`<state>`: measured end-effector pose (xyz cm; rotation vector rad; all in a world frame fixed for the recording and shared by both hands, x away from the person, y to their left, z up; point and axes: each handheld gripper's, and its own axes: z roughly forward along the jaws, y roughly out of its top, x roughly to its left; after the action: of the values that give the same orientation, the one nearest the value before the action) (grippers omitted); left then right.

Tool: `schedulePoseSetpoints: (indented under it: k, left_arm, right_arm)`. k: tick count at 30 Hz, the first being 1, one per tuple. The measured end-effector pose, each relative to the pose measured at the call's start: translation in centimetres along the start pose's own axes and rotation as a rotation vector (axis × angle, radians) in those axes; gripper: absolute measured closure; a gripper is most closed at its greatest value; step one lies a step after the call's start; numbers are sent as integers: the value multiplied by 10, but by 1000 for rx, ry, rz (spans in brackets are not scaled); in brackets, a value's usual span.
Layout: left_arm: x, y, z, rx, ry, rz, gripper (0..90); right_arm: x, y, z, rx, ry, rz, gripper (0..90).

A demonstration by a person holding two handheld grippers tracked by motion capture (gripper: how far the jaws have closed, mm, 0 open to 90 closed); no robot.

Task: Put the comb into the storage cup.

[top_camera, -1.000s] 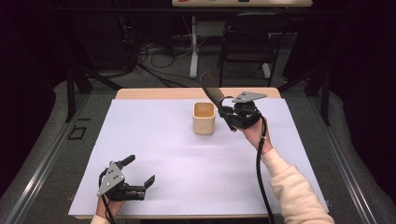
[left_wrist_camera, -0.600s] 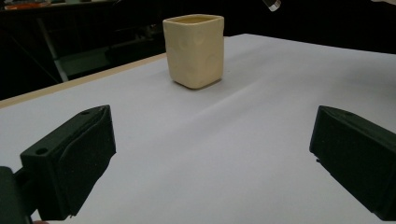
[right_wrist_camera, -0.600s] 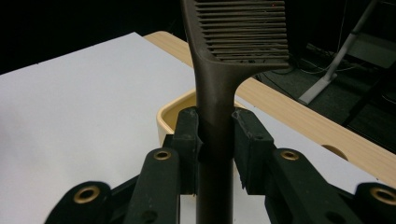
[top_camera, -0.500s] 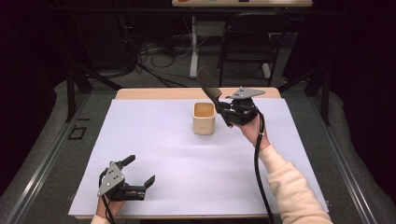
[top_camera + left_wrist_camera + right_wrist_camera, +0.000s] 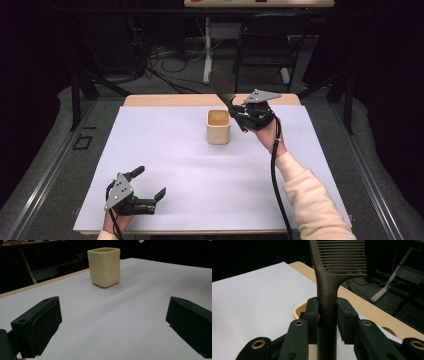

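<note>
Gripping a slotted spatula, the right claw hangs over the cup.

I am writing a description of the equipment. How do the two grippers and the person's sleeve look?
Both the left gripper and the right gripper are black with padded block jaws, a grey three-cornered plate on top and a black trailing cable. The sleeve is pale cream.

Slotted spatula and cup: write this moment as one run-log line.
right gripper: shut on slotted spatula | above cup | left gripper: open, idle
</note>
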<state>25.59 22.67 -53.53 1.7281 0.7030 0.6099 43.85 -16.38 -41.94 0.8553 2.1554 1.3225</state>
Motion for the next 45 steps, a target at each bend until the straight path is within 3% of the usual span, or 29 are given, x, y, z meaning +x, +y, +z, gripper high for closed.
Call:
schedulePoseSetpoints:
  k: [29, 45]
  left_arm:
    - [0, 0, 0, 1, 2, 1, 3]
    - [-1, 0, 0, 3, 3, 2, 3]
  right_arm:
    - [2, 10, 14, -47, -5, -13, 725]
    - [6, 14, 20, -86, -2, -45, 724]
